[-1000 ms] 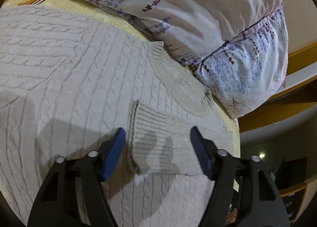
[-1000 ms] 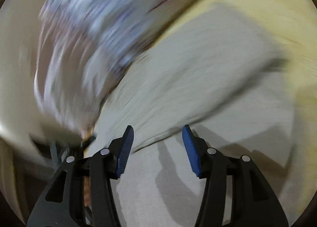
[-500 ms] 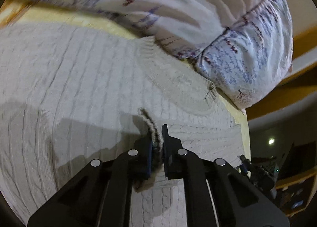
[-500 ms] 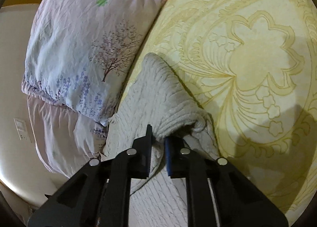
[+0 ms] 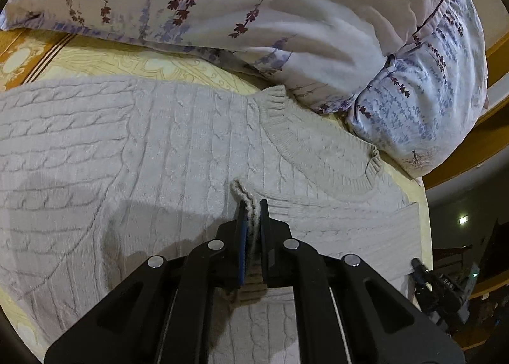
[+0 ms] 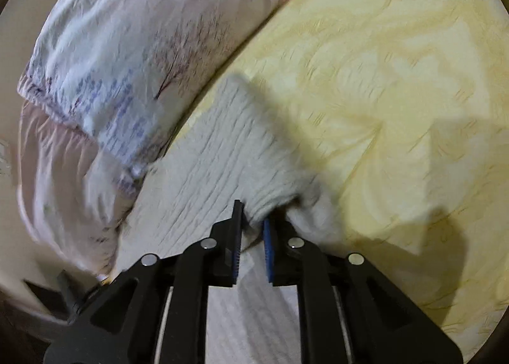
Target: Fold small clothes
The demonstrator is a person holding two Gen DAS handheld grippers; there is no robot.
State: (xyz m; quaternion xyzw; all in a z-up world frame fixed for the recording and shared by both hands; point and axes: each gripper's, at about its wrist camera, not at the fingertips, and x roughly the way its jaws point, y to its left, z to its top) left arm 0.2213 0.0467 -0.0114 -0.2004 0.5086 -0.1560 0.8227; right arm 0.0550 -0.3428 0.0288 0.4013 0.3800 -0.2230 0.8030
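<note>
Big yellow bedspread (image 6: 397, 77) below, flowery pillows (image 5: 286, 14) at the far side. Soft grey sweater (image 5: 143, 147) spread flat on top, near the pillows. Left gripper (image 5: 252, 208) shut tight on the sleeve cuff (image 5: 243, 192), lying over the chest. Right gripper (image 6: 253, 216) just squeezed shut on a bunched fold of sleeve (image 6: 241, 141) at the right. To fold well: lift both a little, keep the knit smooth, carry across slowly, lay edges straight, no tugging.

Between my left jaws I see the sweater (image 5: 178, 154): thick, matt cable-knit wool, ribbed at the cuff. Beyond them the pillow (image 5: 318, 23) is smooth, creased printed cotton. The bedspread (image 6: 397, 77) right of my right jaws looks softly sheened, with woven patterning.
</note>
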